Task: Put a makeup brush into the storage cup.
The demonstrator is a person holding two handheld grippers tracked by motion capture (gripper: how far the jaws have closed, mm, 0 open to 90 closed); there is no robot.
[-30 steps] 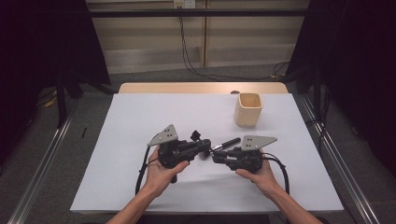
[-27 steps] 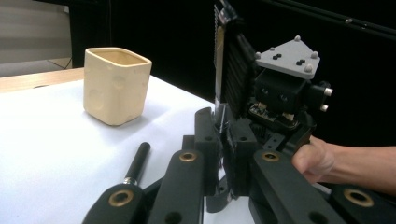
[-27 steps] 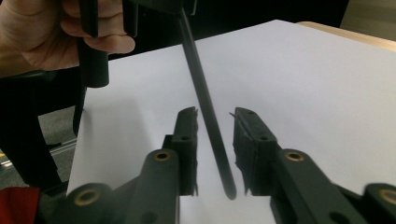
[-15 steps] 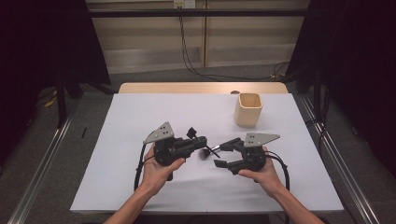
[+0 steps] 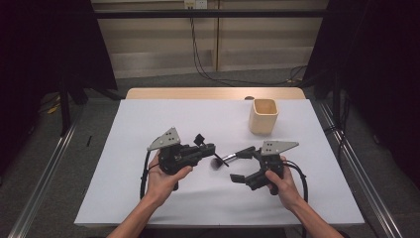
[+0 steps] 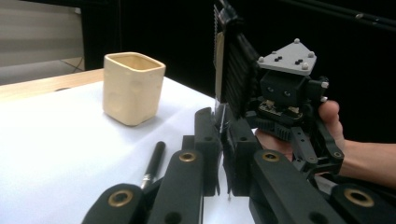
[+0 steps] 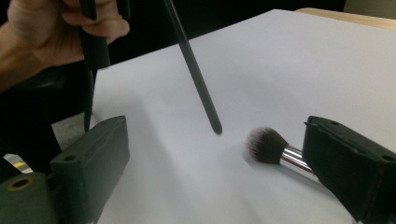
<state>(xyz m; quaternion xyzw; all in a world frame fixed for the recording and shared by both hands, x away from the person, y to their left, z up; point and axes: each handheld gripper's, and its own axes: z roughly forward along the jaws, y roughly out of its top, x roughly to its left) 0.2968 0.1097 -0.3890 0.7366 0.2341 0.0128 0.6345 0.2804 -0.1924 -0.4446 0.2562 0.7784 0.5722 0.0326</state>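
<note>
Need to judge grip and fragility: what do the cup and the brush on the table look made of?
Cup: looks like pale wood or matte ceramic; cream, dull surface without glare, thick rounded-square walls. Brush: soft dark bristles with paler tips, shiny silver, probably metal collar, and a black handle, likely plastic or lacquered wood.

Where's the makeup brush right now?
In the high view the brush lies on the white table near the middle, between the two grippers, nearer than the beige cup.

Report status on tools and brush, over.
Left tool shut on thin black stick. Right tool jaws just opened, brush lying on table between them. Stick tip hangs beside brush head; cup stands apart.
</note>
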